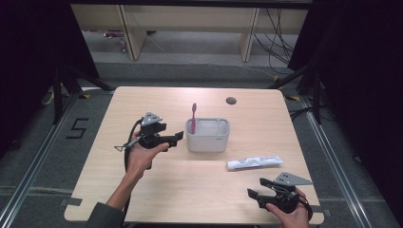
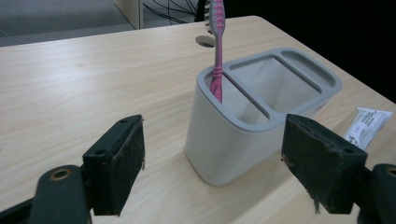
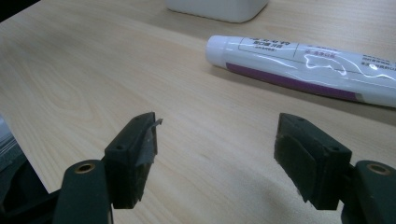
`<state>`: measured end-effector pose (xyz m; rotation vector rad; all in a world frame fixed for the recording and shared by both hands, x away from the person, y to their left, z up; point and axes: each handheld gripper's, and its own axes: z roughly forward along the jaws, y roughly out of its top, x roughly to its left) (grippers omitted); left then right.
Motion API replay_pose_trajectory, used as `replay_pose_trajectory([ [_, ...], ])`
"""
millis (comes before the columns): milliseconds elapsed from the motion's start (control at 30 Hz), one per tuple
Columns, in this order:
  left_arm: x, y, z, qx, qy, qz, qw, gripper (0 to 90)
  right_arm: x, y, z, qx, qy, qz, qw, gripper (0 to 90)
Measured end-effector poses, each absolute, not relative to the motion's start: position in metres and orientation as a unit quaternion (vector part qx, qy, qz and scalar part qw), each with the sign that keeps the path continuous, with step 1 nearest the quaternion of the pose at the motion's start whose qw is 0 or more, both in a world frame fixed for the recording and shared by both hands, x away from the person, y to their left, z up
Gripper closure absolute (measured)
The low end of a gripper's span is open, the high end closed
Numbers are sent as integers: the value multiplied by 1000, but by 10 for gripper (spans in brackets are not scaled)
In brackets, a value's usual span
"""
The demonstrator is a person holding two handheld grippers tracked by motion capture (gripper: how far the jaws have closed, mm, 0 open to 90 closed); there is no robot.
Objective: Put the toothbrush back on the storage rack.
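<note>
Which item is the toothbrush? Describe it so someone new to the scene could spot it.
Start at the light wooden table and find the grey three-compartment holder near its middle. The toothbrush stands upright in the holder's end compartment nearest the left gripper, which is open. It is the one pink, upright thing; the white toothpaste tube lies flat on the table beside the holder.

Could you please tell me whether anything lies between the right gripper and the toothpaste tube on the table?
Nothing visible does. The right gripper has open jaws, and bare table runs from them to the toothpaste tube, which lies flat beyond them.
</note>
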<state>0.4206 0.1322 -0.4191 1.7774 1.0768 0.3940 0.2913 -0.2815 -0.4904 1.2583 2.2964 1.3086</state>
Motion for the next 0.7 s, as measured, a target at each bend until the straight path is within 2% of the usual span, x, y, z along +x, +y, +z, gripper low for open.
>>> replay_pose_trajectory([
  [100, 414, 137, -422, 737, 439, 161, 489, 194, 289, -279, -490, 447, 770, 446, 87, 305],
  [700, 379, 154, -439, 746, 426, 164, 486, 193, 289, -280, -490, 444, 774, 441, 94, 306],
])
